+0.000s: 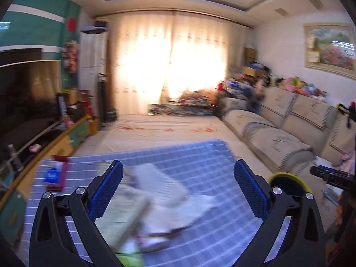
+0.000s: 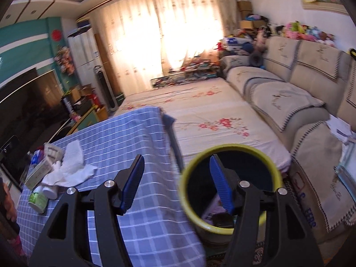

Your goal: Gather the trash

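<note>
A table under a blue checked cloth [image 2: 142, 211] bears a pile of trash: crumpled white tissue [image 2: 73, 166], a flat cardboard box [image 2: 37, 173], a green-and-white tub [image 2: 39, 199] on its side and a small white bottle [image 2: 50, 191]. In the left wrist view the tissue [image 1: 160, 182] and box [image 1: 120, 218] are blurred, lying below my left gripper [image 1: 178, 166], whose jaws stand wide open and empty. A yellow-rimmed bin [image 2: 231, 147] stands off the table's right edge with some packaging inside. My right gripper [image 2: 176, 162] hovers open over the bin's left rim, gripping nothing.
A red tray with a blue pack [image 1: 55, 173] lies at the table's far left. Past the table lies a flowered mat [image 2: 200, 111], with a beige sofa [image 2: 289, 98] along the right. A TV [image 2: 26, 102] on a low cabinet fills the left.
</note>
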Tool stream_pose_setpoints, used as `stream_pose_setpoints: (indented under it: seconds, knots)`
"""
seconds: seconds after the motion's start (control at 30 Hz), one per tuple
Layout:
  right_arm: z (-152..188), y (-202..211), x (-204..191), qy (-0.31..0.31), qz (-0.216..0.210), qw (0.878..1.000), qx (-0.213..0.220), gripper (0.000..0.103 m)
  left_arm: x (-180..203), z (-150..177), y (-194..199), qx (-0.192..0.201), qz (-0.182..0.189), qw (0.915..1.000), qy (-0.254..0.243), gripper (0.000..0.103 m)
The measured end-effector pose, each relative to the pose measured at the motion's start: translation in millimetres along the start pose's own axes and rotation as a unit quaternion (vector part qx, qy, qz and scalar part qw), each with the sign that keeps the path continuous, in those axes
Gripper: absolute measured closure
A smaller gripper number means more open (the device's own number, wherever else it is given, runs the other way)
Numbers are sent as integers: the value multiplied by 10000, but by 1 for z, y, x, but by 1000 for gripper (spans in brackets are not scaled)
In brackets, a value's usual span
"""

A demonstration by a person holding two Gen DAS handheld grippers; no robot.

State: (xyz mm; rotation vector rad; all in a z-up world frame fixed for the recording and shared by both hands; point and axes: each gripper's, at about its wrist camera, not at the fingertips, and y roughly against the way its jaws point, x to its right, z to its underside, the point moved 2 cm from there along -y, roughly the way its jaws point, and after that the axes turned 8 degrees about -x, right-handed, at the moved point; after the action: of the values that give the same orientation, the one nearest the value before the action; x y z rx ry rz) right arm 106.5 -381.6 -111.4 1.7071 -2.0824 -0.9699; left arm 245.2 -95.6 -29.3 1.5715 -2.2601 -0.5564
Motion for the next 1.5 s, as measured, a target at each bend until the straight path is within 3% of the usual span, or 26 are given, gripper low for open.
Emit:
stream_pose_setpoints:
  seconds: [0.2, 0.37, 0.6, 0.7, 0.9, 1.0, 1.07, 1.17, 1.33, 1.37, 1.43, 1.5]
  knots:
    - [-21, -43, -85, 604, -534, 9965, -203, 45, -103, 18, 5, 257, -965, 9939, 470, 5]
    - [-26, -86, -144, 1050, -994, 9876, -610, 45, -160, 33, -3, 221, -1326, 9861, 978, 5]
    - [-41, -161, -216, 1575, -1484, 9667, -1367, 45, -148, 37, -7, 415, -1597, 9834, 753, 5]
    - [-41, -195, -238, 1681, -1623, 9545, -1854, 45, -138, 37, -4, 451, -1554, 9842, 718, 5]
    - [-43, -234, -269, 1881, -1630, 9393, -2361, 44, -137, 42, -6, 374, -1425, 9852, 876, 5]
    - [-43, -243, -280, 1980, -1486, 9379, -2432, 33, -141, 43, -4, 403, -1413, 9845, 954, 5]
    - [-42, -249, -284, 2033, -1415, 9362, -2493, 32, -144, 44, -3, 401, -1402, 9843, 990, 5]
    - [-39, -257, -288, 2124, -1249, 9335, -2605, 19, -146, 45, -2, 390, -1395, 9842, 1015, 5]
    - [-35, -270, -295, 2122, -1306, 9229, -2935, 14, -144, 46, -3, 375, -1386, 9846, 996, 5]
    - [-34, -272, -294, 2076, -1326, 9216, -3000, 15, -144, 46, -3, 372, -1390, 9847, 986, 5]
    - [-36, -276, -293, 1989, -1334, 9218, -3049, 27, -142, 46, -4, 359, -1410, 9848, 949, 5]
    - [-38, -274, -288, 1998, -1220, 9247, -3002, 50, -139, 46, -5, 343, -1404, 9850, 938, 5]
